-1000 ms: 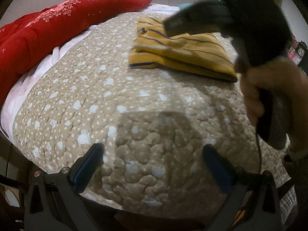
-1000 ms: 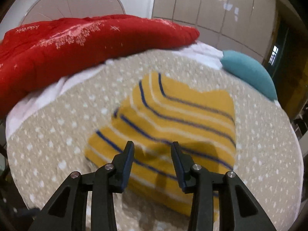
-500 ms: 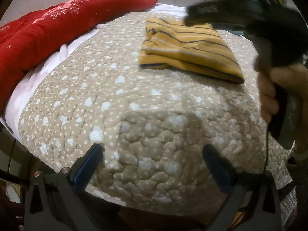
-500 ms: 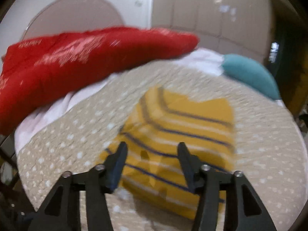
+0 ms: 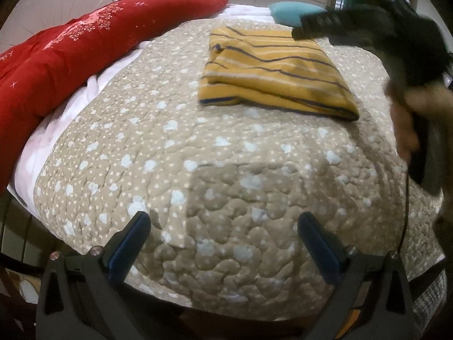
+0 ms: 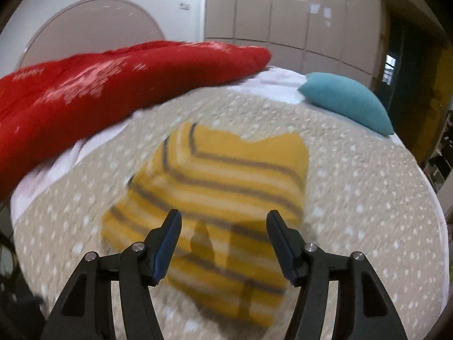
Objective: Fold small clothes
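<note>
- Mustard-yellow knit with navy stripes: the folded garment (image 5: 271,70) is laid on the far half of the beige dotted quilt (image 5: 198,175), well apart from the left gripper (image 5: 223,243).
- Left gripper: jaws spread wide, nothing held, only bare quilt framed.
- Only in the left view: the right hand (image 5: 410,119) on its black handle, with the tool's nose above the garment's far right corner; contact cannot be confirmed.
- Right gripper (image 6: 223,238): jaws released, garment (image 6: 215,198) seen between and beyond the fingertips.
- Surroundings: red blanket (image 6: 113,85) along the left, teal cushion (image 6: 348,102) at the far right, white sheet (image 5: 56,124) under the quilt edge.
- Right view is motion-blurred; fold edges are hard to resolve there.
</note>
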### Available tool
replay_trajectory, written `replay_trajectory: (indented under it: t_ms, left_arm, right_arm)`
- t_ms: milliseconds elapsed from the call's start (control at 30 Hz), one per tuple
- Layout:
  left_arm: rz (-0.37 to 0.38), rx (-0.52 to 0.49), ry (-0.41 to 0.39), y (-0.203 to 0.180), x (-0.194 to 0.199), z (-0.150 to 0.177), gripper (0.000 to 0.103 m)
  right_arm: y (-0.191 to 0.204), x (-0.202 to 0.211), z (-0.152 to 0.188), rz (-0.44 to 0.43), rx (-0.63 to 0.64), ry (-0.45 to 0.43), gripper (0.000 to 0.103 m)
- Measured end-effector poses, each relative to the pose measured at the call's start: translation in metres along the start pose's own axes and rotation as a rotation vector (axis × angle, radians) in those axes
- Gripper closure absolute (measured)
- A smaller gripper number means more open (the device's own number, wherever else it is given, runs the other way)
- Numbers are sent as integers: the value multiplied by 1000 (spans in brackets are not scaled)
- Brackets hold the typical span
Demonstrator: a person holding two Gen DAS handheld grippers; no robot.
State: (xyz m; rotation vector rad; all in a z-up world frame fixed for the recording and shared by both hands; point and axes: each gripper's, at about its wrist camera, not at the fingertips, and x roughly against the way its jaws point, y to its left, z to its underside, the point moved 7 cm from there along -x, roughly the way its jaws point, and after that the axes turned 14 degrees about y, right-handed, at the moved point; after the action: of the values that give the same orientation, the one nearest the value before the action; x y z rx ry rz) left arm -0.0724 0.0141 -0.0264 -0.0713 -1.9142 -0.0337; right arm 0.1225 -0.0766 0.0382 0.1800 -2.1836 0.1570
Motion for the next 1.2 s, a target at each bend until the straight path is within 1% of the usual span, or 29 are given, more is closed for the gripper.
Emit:
replay_trajectory:
  t_ms: [67,100,167,200,233,333,367,467,567,600,633,667,700,767,800,833,900,933,967,1067,1100,1133,1167,1200]
  left_arm:
    - [-5,-6,-4,-1,1,-2,0]
    - [-11,-10,-8,-2,3,-3,0]
    - [-18,-18,-19,-1,7,-7,0]
    - [-15,-23,-25,1,9,-10,0]
    - [-11,-26,-33,2,11,-14,0]
    - [-5,-17,-65,12,17,-36,0]
    - [0,-9,-73,15,18,-45,0]
    - [18,13,-117,23,21,-92,0]
    - [14,15,-149,22,14,-141,0]
    - [9,9,-140,22,4,-160,0]
    - [-6,11,-116,22,-7,-171,0]
    - [-22,15,-87,24,-19,-180,0]
    - [-34,21,-43,25,-38,-189,0]
    - [-48,39,33,31,-64,-194,0]
    - [-18,56,64,33,-73,-195,0]
    - [25,82,77,37,-77,-196,0]
    - [76,116,88,44,-77,-195,0]
    - [85,134,78,50,-74,-195,0]
    - [78,148,61,57,-70,-195,0]
    - [-3,155,-12,73,-47,-190,0]
    - [-54,144,-60,75,-33,-184,0]
    - [-86,138,-97,77,-22,-178,0]
    - [-109,133,-135,76,-10,-171,0]
    - [-117,126,-173,75,1,-164,0]
  right_arm:
    - [-12,-14,-13,3,-43,19,36]
    - [-19,-28,-15,5,-66,51,36]
    - [-31,-65,-12,1,-87,179,28]
    - [-33,-78,-8,-13,-89,206,21]
    - [-36,-76,-9,-20,-95,178,18]
    - [-45,-68,-6,-74,-124,143,18]
    - [-50,-63,-5,-87,-148,118,18]
    - [-70,-54,5,-114,-228,75,18]
    - [-85,-49,17,-135,-283,48,18]
    - [-88,-45,21,-138,-296,43,18]
    - [-88,-41,26,-136,-303,38,18]
    - [-92,-37,30,-128,-306,31,18]
    - [-93,-32,34,-112,-304,25,18]
    - [-97,-22,44,-70,-291,19,17]
    - [-98,-17,49,-55,-283,17,17]
    - [-100,-14,52,-48,-275,14,17]
    - [-103,-4,63,-27,-256,5,17]
    - [-104,-1,68,-13,-251,2,17]
    - [-106,3,72,4,-245,0,17]
    - [-105,13,85,16,-240,0,17]
    - [-103,16,89,10,-243,4,17]
    - [-101,17,94,3,-247,6,17]
    - [-98,20,98,-8,-252,9,17]
    - [-94,23,102,-17,-257,10,17]
